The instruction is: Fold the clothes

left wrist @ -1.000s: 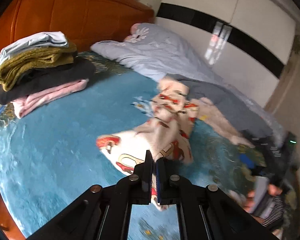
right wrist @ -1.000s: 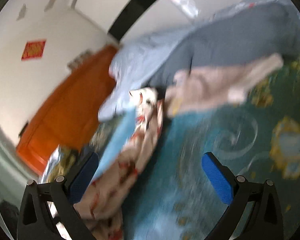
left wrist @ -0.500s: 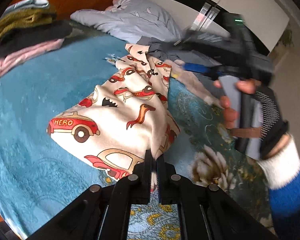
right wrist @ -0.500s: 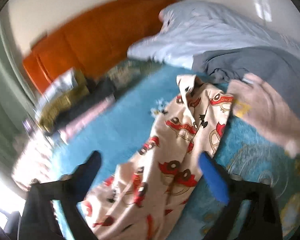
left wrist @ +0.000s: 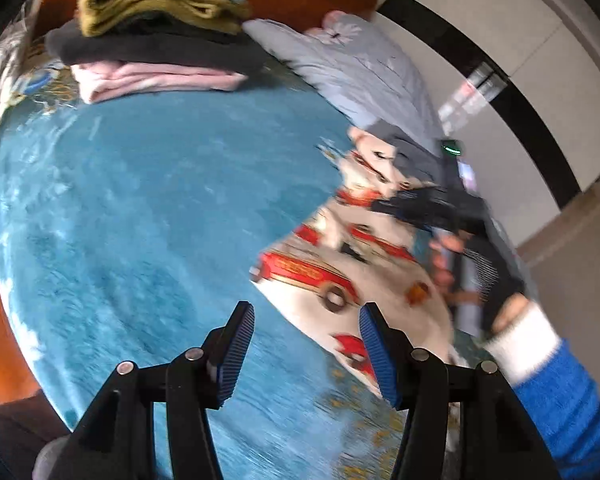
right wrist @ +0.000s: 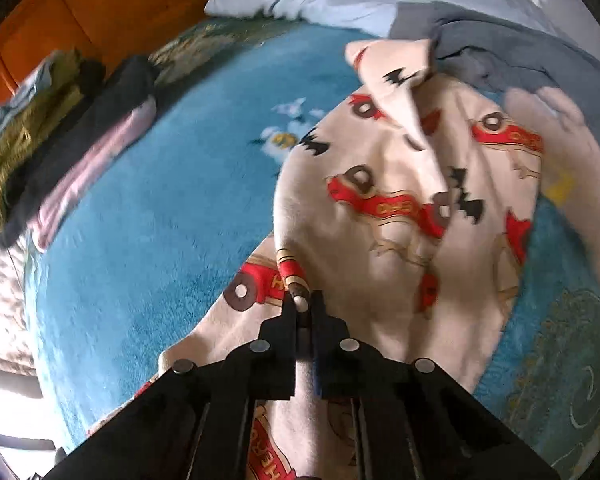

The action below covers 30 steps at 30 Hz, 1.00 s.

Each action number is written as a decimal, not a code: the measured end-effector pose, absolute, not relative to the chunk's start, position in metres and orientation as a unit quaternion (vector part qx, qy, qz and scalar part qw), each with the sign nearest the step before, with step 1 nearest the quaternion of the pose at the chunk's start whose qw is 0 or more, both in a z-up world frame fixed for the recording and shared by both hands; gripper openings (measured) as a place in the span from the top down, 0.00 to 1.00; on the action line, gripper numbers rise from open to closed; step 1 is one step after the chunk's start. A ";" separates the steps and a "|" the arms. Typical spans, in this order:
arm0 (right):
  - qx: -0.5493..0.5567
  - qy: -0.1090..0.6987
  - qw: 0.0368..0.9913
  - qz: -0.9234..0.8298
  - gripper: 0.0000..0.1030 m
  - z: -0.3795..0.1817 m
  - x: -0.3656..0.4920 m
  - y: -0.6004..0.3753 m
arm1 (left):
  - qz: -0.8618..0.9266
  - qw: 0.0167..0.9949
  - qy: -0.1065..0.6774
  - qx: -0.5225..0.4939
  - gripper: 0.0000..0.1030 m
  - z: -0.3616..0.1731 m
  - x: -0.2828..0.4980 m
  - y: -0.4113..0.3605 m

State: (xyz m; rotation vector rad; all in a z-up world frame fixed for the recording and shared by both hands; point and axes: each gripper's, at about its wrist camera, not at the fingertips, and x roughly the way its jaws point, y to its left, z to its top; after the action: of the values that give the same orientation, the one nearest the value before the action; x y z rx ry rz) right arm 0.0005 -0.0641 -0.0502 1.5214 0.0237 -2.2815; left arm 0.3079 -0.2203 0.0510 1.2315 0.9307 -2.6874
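Two tools are in view. The left tool (left wrist: 306,354) hangs with its blue pads spread wide and nothing between them, above the blue bedspread (left wrist: 140,208). The right tool (right wrist: 302,304) has its fingers pinched together on a fold of the cream garment (right wrist: 400,240) printed with red cars; the cloth bunches right at the tips. This garment lies rumpled on the bedspread just ahead of both tools, one flap turned up at its far end. In the left view its near corner sits just beyond the right-hand pad, and the person's hand (left wrist: 460,256) with the right tool shows blurred past it. Farther back, a grey garment (right wrist: 520,52) and a pale blue quilt (left wrist: 360,68) lie heaped. At the far left stands a stack of folded clothes (left wrist: 156,40) against the wooden headboard (right wrist: 100,4).
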 end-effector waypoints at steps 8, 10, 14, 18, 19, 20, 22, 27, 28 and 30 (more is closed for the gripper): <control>0.455 -0.082 0.232 -0.856 0.96 0.034 0.080 0.037 | -0.852 0.012 0.310 0.422 0.42 0.034 0.293 -0.212; 0.437 -0.104 0.225 -0.865 0.96 0.047 0.113 0.064 | -0.850 0.003 0.310 0.426 0.42 0.033 0.294 -0.206; 0.414 -0.143 0.186 -0.879 0.96 0.060 0.179 0.120 | -0.841 -0.017 0.327 0.432 0.42 0.033 0.294 -0.198; 0.411 -0.160 0.117 -0.890 0.96 0.056 0.247 0.174 | -0.831 -0.038 0.343 0.437 0.42 0.036 0.287 -0.189; 0.412 -0.162 0.098 -0.891 0.96 0.054 0.265 0.187 | -0.828 -0.043 0.346 0.438 0.42 0.037 0.285 -0.186; 0.414 -0.165 0.081 -0.892 0.96 0.053 0.280 0.196 | -0.827 -0.047 0.347 0.440 0.42 0.039 0.281 -0.183; 0.420 -0.170 0.040 -0.891 0.96 0.047 0.311 0.216 | -0.821 -0.060 0.351 0.446 0.42 0.041 0.273 -0.173; 0.456 -0.189 -0.047 -0.868 0.96 0.016 0.360 0.260 | -0.805 -0.107 0.358 0.460 0.41 0.050 0.247 -0.138; 0.465 -0.193 -0.058 -0.862 0.96 0.008 0.368 0.268 | -0.800 -0.118 0.360 0.464 0.40 0.052 0.241 -0.129; 0.478 -0.206 -0.056 -0.852 0.96 -0.006 0.379 0.274 | -0.788 -0.142 0.370 0.471 0.39 0.056 0.227 -0.113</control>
State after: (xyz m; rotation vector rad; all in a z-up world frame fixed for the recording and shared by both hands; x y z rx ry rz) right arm 0.3786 0.2737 -0.0060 1.5591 -0.6697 -2.7757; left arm 0.2267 -0.1127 0.0559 1.6296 1.2823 -2.7281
